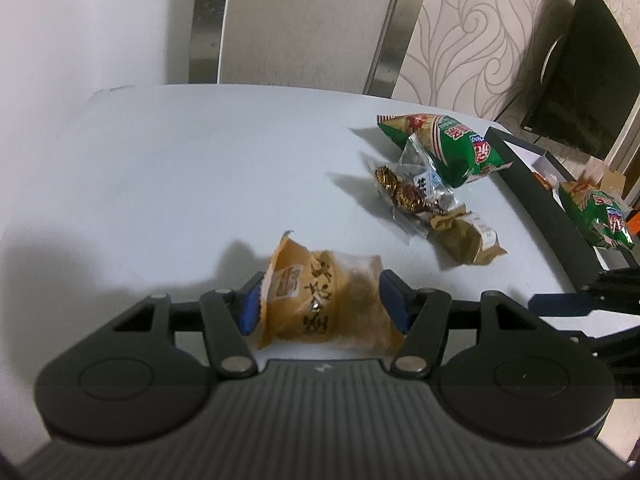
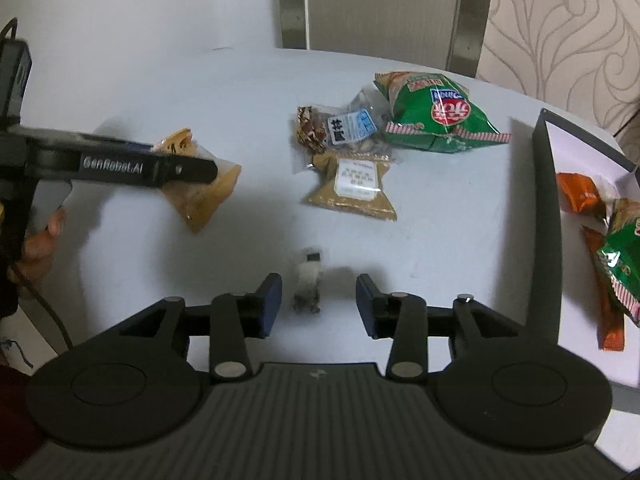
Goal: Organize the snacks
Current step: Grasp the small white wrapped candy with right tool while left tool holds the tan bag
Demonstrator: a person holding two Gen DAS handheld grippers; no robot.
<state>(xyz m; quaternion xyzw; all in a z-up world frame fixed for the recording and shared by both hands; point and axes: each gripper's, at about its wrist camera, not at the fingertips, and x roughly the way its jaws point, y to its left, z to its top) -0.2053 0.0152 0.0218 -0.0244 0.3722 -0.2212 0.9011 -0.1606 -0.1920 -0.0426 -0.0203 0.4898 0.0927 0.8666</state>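
Note:
My left gripper (image 1: 320,296) is shut on an orange-brown snack packet (image 1: 324,300) just above the white table (image 1: 180,168); the right wrist view shows it too (image 2: 208,192), under the left gripper's fingers (image 2: 184,170). My right gripper (image 2: 318,306) is open, and a small grey-white packet (image 2: 307,286) lies between its pads on the table. A green chip bag (image 2: 436,116), a clear packet with a blue label (image 2: 352,126) and a tan packet (image 2: 354,188) lie in a pile at mid-table.
A dark-walled box (image 2: 546,216) stands at the table's right edge, holding a green bag (image 2: 620,264) and orange packets (image 2: 580,194). A chair back (image 1: 304,20) stands behind the table. A dark monitor (image 1: 584,68) stands at far right.

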